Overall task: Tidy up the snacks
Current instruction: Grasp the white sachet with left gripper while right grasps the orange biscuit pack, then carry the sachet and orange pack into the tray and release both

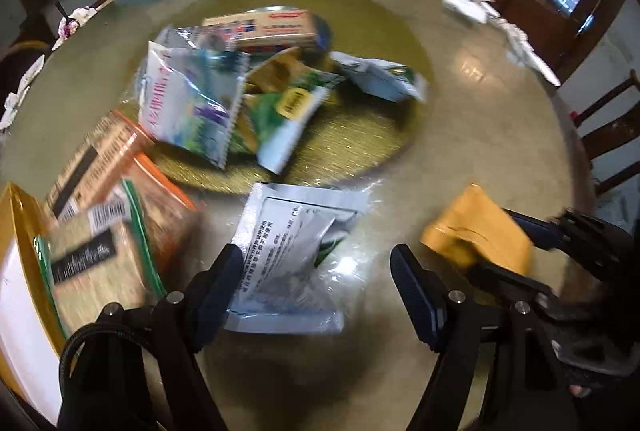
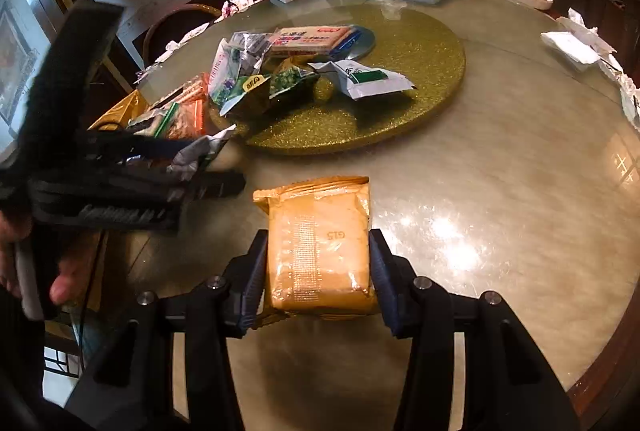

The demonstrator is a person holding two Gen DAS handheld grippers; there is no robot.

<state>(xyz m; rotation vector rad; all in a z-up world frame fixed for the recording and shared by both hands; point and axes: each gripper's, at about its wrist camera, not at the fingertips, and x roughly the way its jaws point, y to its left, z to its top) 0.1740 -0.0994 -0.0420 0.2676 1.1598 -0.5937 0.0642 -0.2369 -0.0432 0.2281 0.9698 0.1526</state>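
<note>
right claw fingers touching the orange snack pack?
Touching. The right wrist view shows the right claw with both fingers pressed against the sides of the orange foil snack pack, no gap.

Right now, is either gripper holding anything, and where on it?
The right gripper holds the orange packet, clamped across its two long sides near the lower end. The left gripper is open around the silver pouch, not gripping.

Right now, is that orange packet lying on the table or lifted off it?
Lifted, it seems. The right tongs are shut on the orange packet, pads against both sides, and the glossy table shows beneath it.
</note>
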